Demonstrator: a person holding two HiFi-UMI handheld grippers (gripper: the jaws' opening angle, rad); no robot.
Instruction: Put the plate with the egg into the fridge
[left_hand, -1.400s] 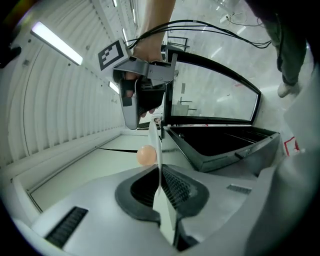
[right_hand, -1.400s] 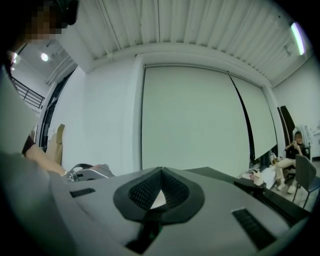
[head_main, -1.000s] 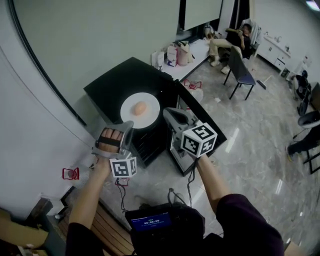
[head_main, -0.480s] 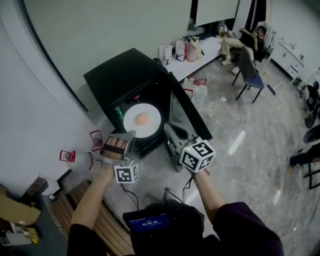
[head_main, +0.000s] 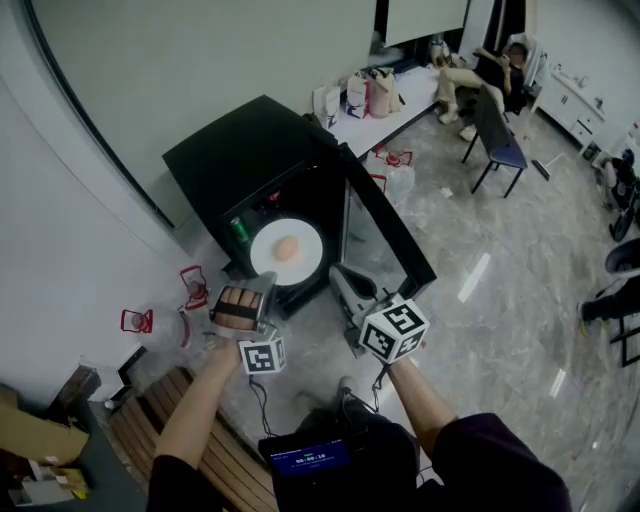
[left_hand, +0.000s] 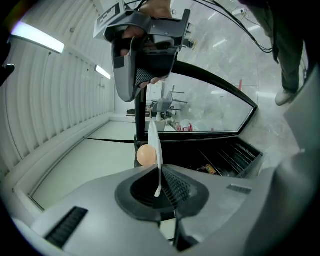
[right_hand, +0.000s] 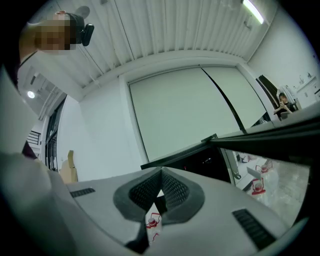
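a blue chair (head_main: 500, 148) stands on the glossy floor (head_main: 500, 262) near a seated person (head_main: 480, 72); bags (head_main: 358, 95) sit on a white table (head_main: 378, 125).

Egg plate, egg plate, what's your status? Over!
Left tongs shut on plate rim; right tongs shut, empty. Plate with egg at the open fridge front. Its door open, path looks clear.

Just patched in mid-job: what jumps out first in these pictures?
The white plate with a tan egg on it stands out, clamped at its rim by the left tongs at the open front of the black fridge. The right tongs are shut and empty, beside the open glass door.
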